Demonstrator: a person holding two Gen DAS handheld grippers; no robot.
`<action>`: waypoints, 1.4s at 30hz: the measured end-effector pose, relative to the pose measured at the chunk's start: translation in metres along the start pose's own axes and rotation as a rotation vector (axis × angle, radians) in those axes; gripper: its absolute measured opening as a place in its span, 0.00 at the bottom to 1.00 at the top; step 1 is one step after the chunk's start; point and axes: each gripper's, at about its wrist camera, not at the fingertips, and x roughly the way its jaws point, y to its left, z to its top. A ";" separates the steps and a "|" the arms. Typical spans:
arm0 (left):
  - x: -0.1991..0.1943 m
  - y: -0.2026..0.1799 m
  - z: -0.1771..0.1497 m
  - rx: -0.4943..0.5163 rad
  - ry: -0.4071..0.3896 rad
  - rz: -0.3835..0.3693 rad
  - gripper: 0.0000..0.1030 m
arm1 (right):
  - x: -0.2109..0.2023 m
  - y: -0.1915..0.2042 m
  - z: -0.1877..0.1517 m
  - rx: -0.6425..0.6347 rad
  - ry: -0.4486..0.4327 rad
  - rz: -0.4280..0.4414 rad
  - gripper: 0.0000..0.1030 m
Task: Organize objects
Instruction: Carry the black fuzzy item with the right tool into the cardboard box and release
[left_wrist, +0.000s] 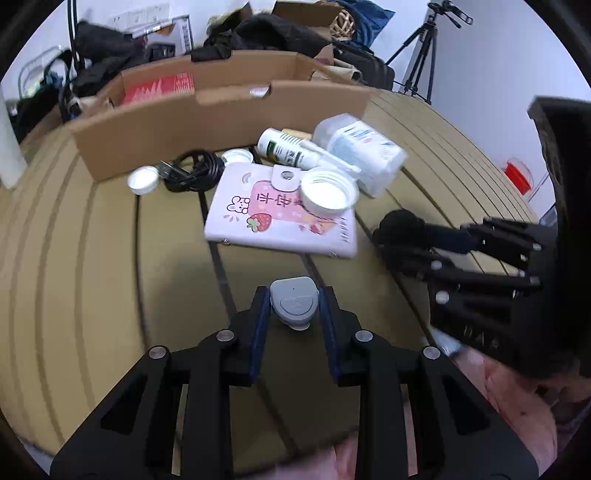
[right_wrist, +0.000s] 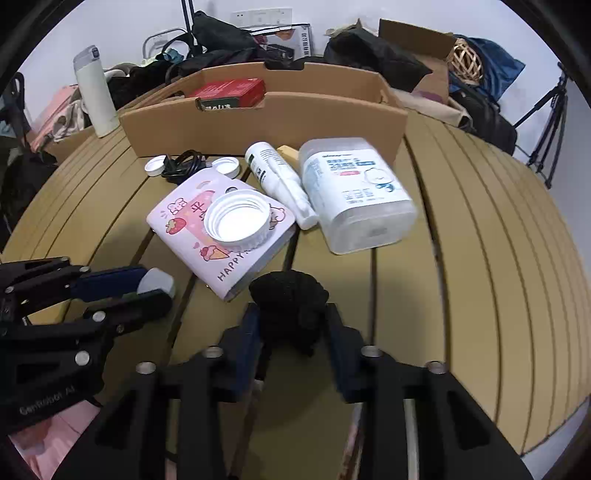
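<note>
A small grey device (left_wrist: 294, 304) lies on the tan slatted table (left_wrist: 110, 258), and my left gripper (left_wrist: 294, 295) is shut on it, blue pads against both its sides. The right wrist view shows that same gripper (right_wrist: 155, 288) at the left with the grey device (right_wrist: 157, 282) between its tips. My right gripper (right_wrist: 291, 314) is shut on a black fuzzy object (right_wrist: 290, 299) just in front of a pink notebook (right_wrist: 221, 229). From the left wrist view, the right gripper (left_wrist: 413, 236) reaches in from the right onto the black fuzzy object (left_wrist: 400, 225).
A wide white lid (right_wrist: 236, 219) rests on the notebook. Behind it lie a white bottle (right_wrist: 277, 181), a translucent tub (right_wrist: 354, 192), a black cable (right_wrist: 183, 166) and small white caps (right_wrist: 155, 165). An open cardboard box (right_wrist: 266, 122) holds a red box (right_wrist: 231, 92). A white flask (right_wrist: 94, 92) stands far left.
</note>
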 end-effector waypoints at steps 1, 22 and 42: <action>-0.022 -0.004 -0.004 0.008 -0.031 -0.004 0.23 | -0.010 0.000 -0.002 0.003 -0.012 0.004 0.35; -0.251 -0.036 -0.099 -0.009 -0.275 0.029 0.23 | -0.240 0.045 -0.107 0.023 -0.279 0.141 0.35; -0.045 0.151 0.193 -0.225 0.092 0.042 0.23 | -0.058 0.017 0.225 -0.080 -0.049 0.322 0.35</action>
